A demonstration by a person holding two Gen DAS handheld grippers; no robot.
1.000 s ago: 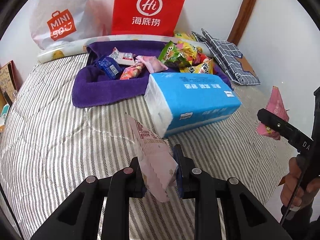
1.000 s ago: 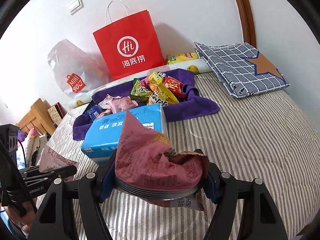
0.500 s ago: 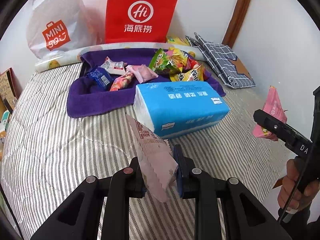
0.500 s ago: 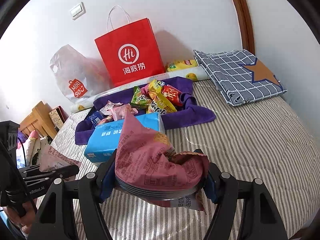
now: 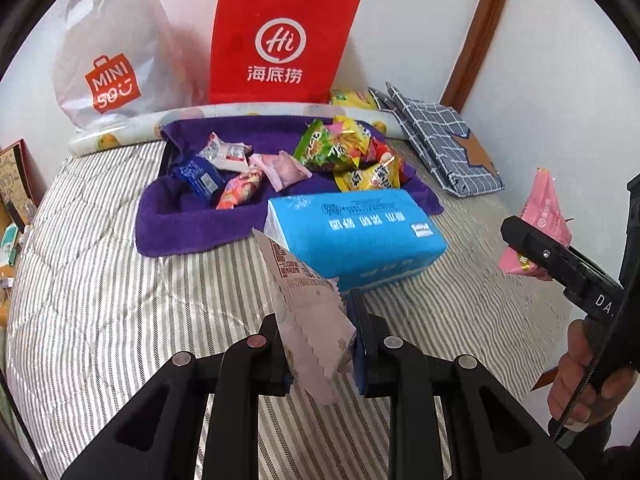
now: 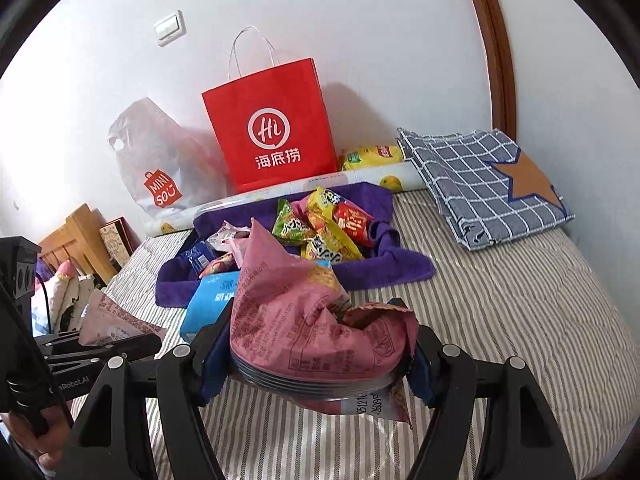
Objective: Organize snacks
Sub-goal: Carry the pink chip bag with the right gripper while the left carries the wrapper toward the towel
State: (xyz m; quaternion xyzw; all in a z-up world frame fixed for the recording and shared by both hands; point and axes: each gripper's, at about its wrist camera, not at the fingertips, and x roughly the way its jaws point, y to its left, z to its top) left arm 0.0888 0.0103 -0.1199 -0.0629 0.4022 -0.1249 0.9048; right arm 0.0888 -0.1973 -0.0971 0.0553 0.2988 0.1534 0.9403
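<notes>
My left gripper is shut on a pale pink snack packet, held above the striped bed cover. My right gripper is shut on a crumpled pink snack bag with a ridged plastic tray inside. That bag shows at the right of the left wrist view too, and the pale packet at the left of the right wrist view. Ahead, a purple towel carries several loose snacks: green, yellow and red packets on its right, blue, white and pink ones on its left.
A blue tissue pack lies in front of the towel. A red paper bag and a white plastic bag stand against the wall. A folded checked cloth lies at the right. A person's hand holds the right gripper.
Both grippers have risen a little with their packets still held. The towel and tissue pack sit lower and farther off in both views.
</notes>
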